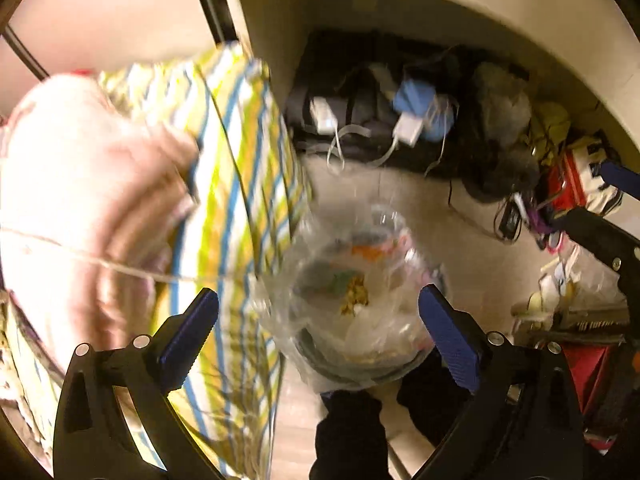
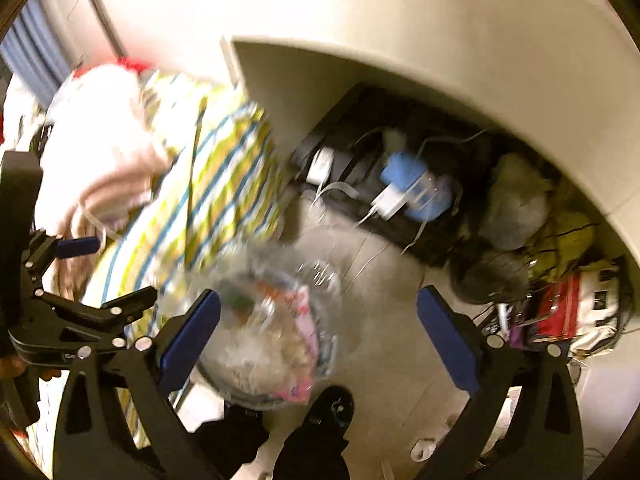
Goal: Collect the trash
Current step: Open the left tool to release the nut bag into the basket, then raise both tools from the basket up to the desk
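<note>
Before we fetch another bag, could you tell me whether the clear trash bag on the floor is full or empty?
Partly filled: the trash bag shows paper scraps and colourful wrappers through its clear plastic. How full, I cannot tell.

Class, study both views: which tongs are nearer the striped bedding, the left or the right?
Left. The left tongs hang over the edge of the striped bedding; the right tongs hang farther off, over the floor beyond the clear trash bag.

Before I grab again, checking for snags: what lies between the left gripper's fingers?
Nothing is pinched: the left gripper gapes open, and the left wrist view shows only the clear trash bag below.
</note>
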A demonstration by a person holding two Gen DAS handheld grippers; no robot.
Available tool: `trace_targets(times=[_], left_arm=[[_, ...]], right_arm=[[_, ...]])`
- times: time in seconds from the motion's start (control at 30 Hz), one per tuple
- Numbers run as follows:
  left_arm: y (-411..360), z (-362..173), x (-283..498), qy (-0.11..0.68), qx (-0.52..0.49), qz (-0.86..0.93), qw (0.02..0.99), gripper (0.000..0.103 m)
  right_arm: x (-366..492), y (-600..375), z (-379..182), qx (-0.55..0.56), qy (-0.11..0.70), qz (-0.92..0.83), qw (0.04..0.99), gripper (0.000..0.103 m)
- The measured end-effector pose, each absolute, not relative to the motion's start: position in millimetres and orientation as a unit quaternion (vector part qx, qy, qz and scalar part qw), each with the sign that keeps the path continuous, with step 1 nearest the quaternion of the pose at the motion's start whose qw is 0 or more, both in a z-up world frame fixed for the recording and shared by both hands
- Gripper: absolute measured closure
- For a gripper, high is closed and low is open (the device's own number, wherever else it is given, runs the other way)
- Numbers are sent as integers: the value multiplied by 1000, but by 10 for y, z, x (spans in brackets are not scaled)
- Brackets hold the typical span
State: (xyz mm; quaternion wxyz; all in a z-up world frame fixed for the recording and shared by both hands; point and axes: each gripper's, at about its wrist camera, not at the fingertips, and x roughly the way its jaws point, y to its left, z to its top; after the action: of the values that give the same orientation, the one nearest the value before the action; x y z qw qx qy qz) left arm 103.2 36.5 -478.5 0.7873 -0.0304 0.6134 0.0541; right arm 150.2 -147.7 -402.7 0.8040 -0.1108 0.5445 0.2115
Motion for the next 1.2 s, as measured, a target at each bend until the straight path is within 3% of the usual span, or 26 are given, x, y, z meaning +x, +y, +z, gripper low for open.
trace_targets(times=[0.5, 1.2], left_arm=[[112, -3047, 1439, 502, 6, 26, 865, 6], [-404, -1997, 1823, 390, 43, -89, 915, 6]], right_arm=[[1656, -1947, -2554, -39, 455, 143, 878, 7], [1637, -2209, -1512, 5, 384, 48, 922, 7]])
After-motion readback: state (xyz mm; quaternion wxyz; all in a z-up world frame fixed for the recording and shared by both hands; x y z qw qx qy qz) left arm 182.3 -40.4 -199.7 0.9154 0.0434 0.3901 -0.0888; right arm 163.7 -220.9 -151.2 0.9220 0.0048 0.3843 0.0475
